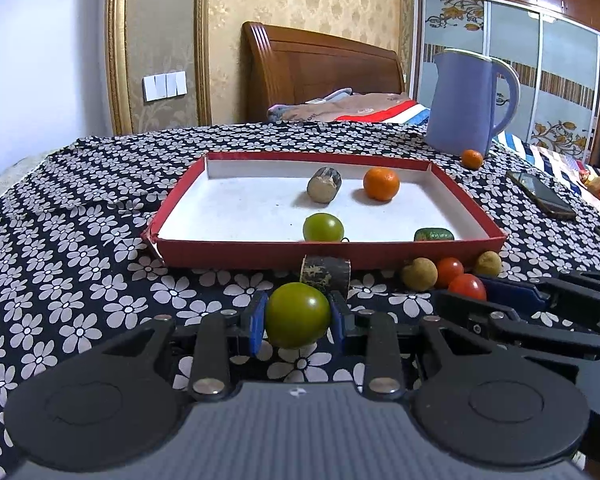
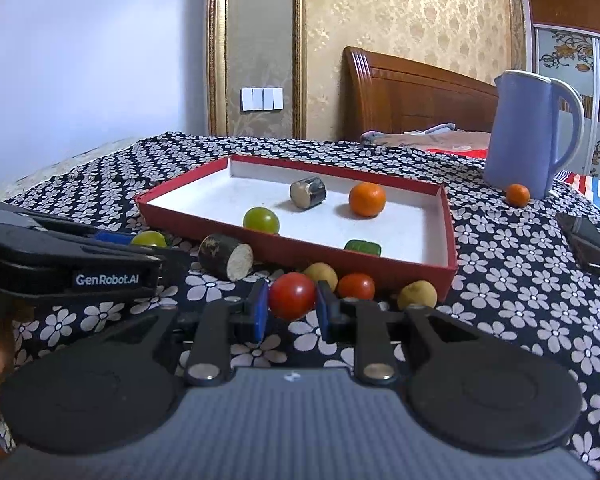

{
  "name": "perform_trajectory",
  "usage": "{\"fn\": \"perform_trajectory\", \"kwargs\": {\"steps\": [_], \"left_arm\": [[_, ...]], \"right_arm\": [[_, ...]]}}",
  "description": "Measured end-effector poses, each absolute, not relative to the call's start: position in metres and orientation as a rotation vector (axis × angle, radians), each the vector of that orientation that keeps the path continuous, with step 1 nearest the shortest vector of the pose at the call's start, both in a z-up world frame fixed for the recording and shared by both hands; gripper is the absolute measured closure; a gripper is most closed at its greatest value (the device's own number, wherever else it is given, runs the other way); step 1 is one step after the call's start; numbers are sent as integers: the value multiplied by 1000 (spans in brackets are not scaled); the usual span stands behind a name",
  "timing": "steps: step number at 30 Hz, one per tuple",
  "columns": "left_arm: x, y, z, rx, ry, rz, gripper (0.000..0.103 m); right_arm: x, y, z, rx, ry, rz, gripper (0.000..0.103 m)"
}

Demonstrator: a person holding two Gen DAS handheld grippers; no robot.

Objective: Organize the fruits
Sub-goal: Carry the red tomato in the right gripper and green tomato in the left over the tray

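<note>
While both grippers hold fruit just short of the red tray (image 1: 460, 245), neither piece is in yet. Left gripper (image 1: 298, 318) is clamped on a green tomato (image 1: 297, 315), blue pads pressing both sides, in front of the tray's near wall. Right gripper (image 2: 293, 300) is clamped on a red tomato (image 2: 292, 295), also just in front of that wall, toward its right end.

Already in the tray: a second green tomato (image 1: 323, 227) near the front wall, a tangerine (image 1: 381, 183) toward the back right, a cut cane segment (image 1: 324, 184) beside it, and a small dark green piece (image 1: 434, 235) in the front right corner; can't tell what that one is.

Still outside the tray on the floral cloth (image 1: 80, 240): another cane segment (image 1: 326, 273) touching the front wall, two brownish longan-like fruits (image 1: 419, 274) and another red tomato (image 1: 449, 270) clustered by the front right corner, and a small tangerine (image 1: 471, 159) behind the tray next to the blue jug (image 1: 466, 106).

My read: roughly halfway. Four pieces in, two in hand, five loose.
</note>
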State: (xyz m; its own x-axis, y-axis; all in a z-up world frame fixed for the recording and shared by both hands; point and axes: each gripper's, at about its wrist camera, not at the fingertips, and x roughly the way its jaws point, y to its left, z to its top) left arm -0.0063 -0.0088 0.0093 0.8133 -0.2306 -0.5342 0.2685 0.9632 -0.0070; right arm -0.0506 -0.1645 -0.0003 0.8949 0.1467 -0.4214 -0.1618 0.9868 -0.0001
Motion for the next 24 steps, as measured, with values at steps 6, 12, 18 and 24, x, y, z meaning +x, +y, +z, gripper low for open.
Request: {"fn": "perform_trajectory", "kwargs": {"steps": [6,12,18,24], "left_arm": [[-2,-9,12,82,560,-248,71],[4,-7,14,74,568,-244,71],[7,-9,15,77,568,-241,71],[9,-10,16,84,567,-235,71]], "right_arm": [[-46,-165,0,-31,438,163,79],[-43,-165,3,-34,428,157,79],[-41,-164,5,-37,428,157,79],[-41,-163,6,-39,428,155,79]]}}
